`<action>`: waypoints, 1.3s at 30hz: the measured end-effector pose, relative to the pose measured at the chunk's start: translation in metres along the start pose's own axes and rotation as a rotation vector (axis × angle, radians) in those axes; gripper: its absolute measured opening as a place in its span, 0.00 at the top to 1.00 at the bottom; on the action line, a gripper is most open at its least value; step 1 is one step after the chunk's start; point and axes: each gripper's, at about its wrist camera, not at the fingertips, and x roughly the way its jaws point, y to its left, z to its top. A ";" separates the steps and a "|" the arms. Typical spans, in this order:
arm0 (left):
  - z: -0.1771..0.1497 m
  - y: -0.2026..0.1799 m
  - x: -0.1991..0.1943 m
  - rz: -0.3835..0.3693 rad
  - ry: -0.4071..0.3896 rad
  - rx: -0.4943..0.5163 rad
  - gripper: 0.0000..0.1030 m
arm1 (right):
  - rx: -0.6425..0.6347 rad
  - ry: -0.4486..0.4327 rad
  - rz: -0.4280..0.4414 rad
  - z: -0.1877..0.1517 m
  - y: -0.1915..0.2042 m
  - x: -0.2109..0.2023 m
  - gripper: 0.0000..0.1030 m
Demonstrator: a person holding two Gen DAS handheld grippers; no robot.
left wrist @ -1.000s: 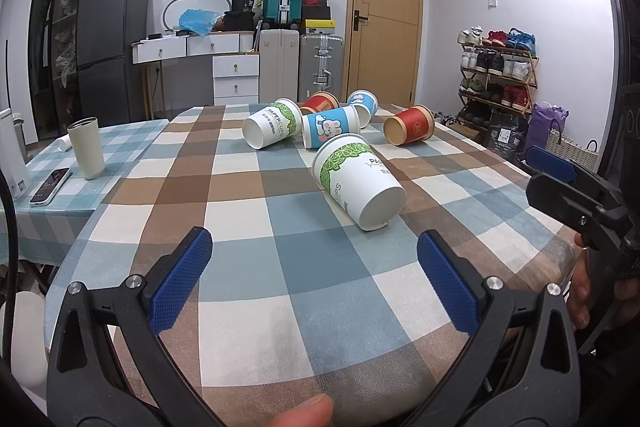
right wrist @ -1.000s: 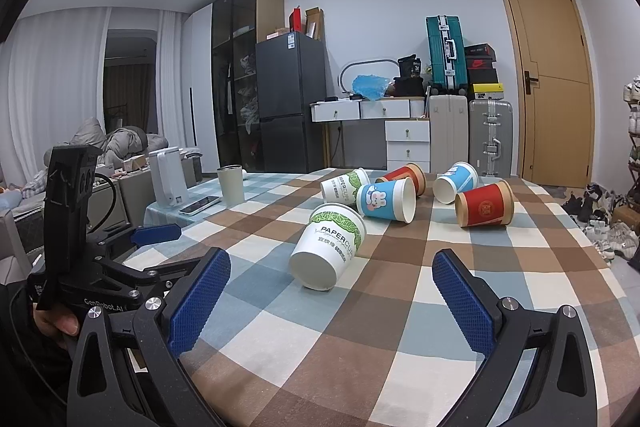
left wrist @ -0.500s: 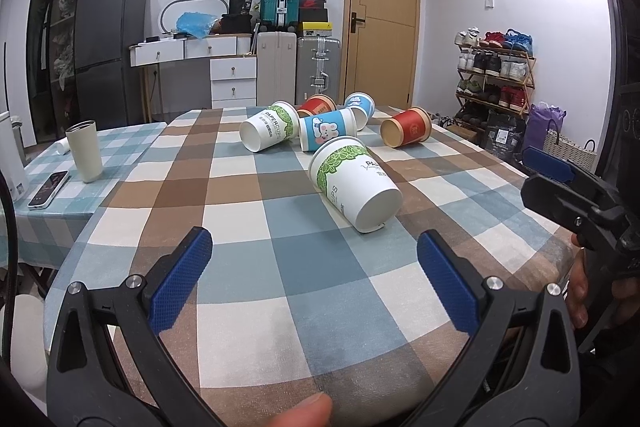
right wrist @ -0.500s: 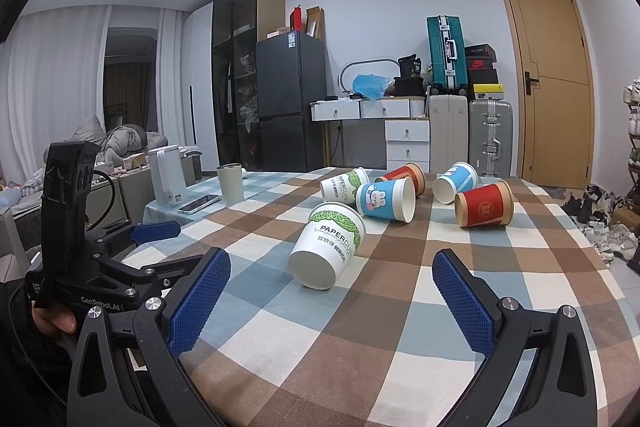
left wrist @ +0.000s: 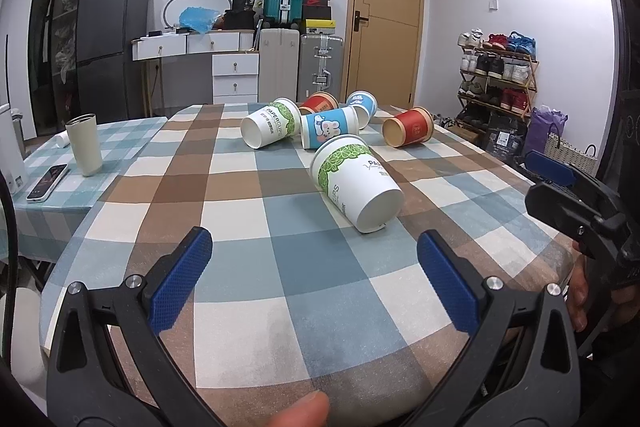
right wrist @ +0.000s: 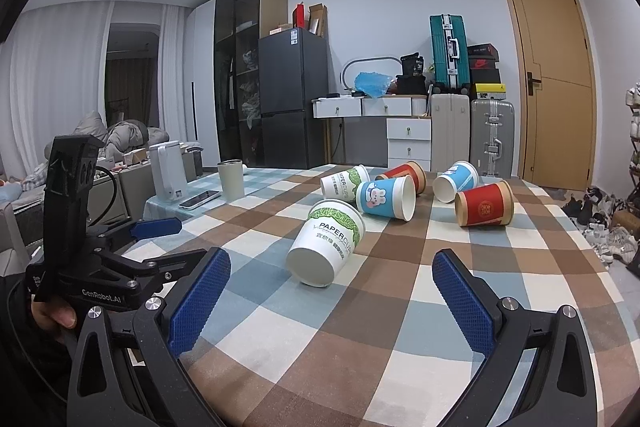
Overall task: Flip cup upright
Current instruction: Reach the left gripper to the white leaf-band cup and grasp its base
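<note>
Several paper cups lie on their sides on the checked tablecloth (left wrist: 248,259). The nearest is a white cup with green leaves (left wrist: 356,183), its base toward me; it also shows in the right wrist view (right wrist: 328,243). Behind it lie another white and green cup (left wrist: 270,123), a blue rabbit cup (left wrist: 330,127), a red cup (left wrist: 408,127), a second red cup (left wrist: 320,103) and a second blue cup (left wrist: 362,105). My left gripper (left wrist: 314,279) is open and empty, short of the nearest cup. My right gripper (right wrist: 332,299) is open and empty, near the same cup.
A pale tumbler (left wrist: 84,145) and a phone (left wrist: 48,181) stand on the side table at left, with a white kettle (right wrist: 168,171) beyond. The table's right edge (left wrist: 532,203) is close to the right gripper's body. Suitcases, drawers and a shoe rack (left wrist: 496,79) stand behind.
Both grippers stay open and nearly still. The left wrist view has dropped slightly lower toward the table. The cups have not moved.
</note>
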 end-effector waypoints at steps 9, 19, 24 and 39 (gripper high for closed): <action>0.006 -0.008 -0.002 -0.004 -0.023 0.026 0.01 | 0.000 0.005 -0.012 0.001 -0.003 -0.003 0.00; 0.022 -0.018 -0.006 -0.001 -0.019 0.037 0.01 | 0.010 0.008 -0.048 0.004 -0.008 -0.006 0.00; 0.027 -0.020 0.003 -0.011 -0.008 0.022 0.01 | 0.042 0.034 -0.082 0.006 -0.020 -0.002 0.00; 0.049 -0.031 0.071 0.040 0.143 -0.017 0.01 | 0.064 0.103 -0.145 0.005 -0.044 0.007 0.00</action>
